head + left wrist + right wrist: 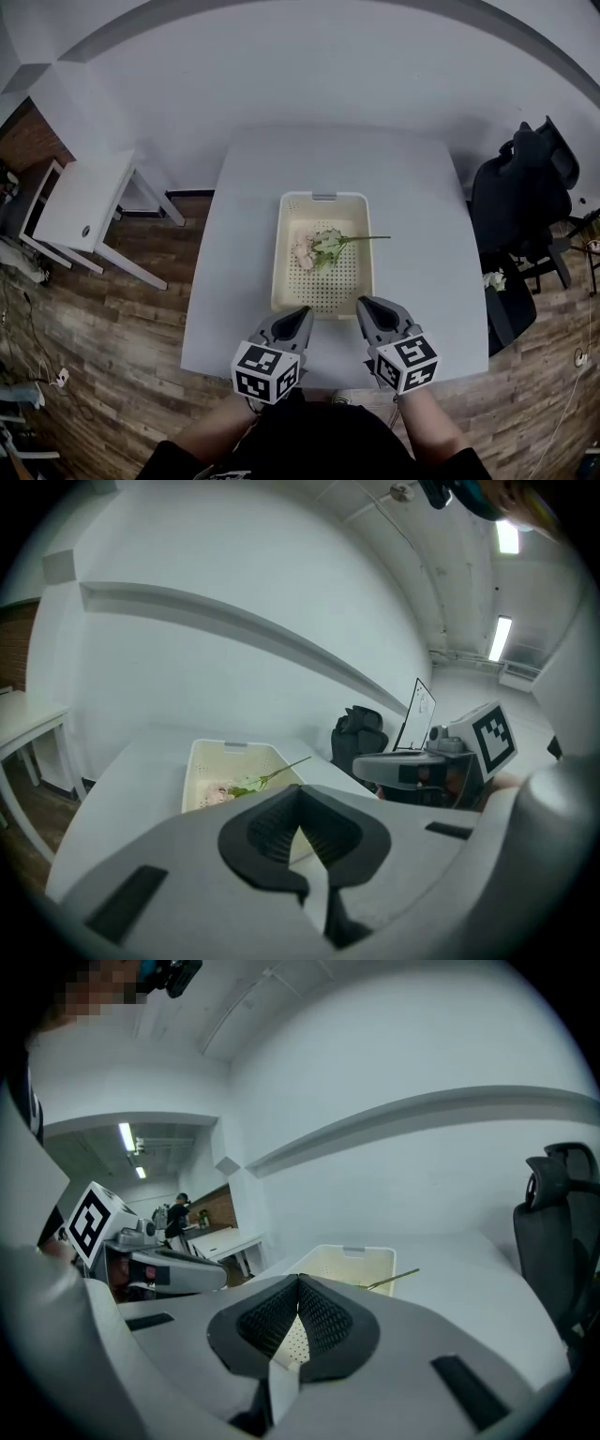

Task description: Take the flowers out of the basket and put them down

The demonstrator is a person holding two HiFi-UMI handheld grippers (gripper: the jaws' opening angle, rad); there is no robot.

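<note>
A cream perforated basket (288, 272) stands in the middle of the white table (225, 281). Inside it lies a pale pink flower with green leaves (319, 248), its stem (367, 238) resting over the right rim. The same basket (208, 761) and flower (246, 785) show ahead in the left gripper view; in the right gripper view the basket (349, 1264) and stem (394, 1280) appear. My left gripper (304, 315) and right gripper (363, 307) hover side by side at the basket's near edge, both shut and holding nothing. The left gripper (302, 817) and right gripper (298, 1290) show their pads touching.
A small white side table (80, 202) stands at the left, a black office chair (525, 197) at the right. Wooden floor surrounds the table. The right gripper's marker cube (492, 735) shows in the left gripper view, and the left one (92, 1222) in the right gripper view.
</note>
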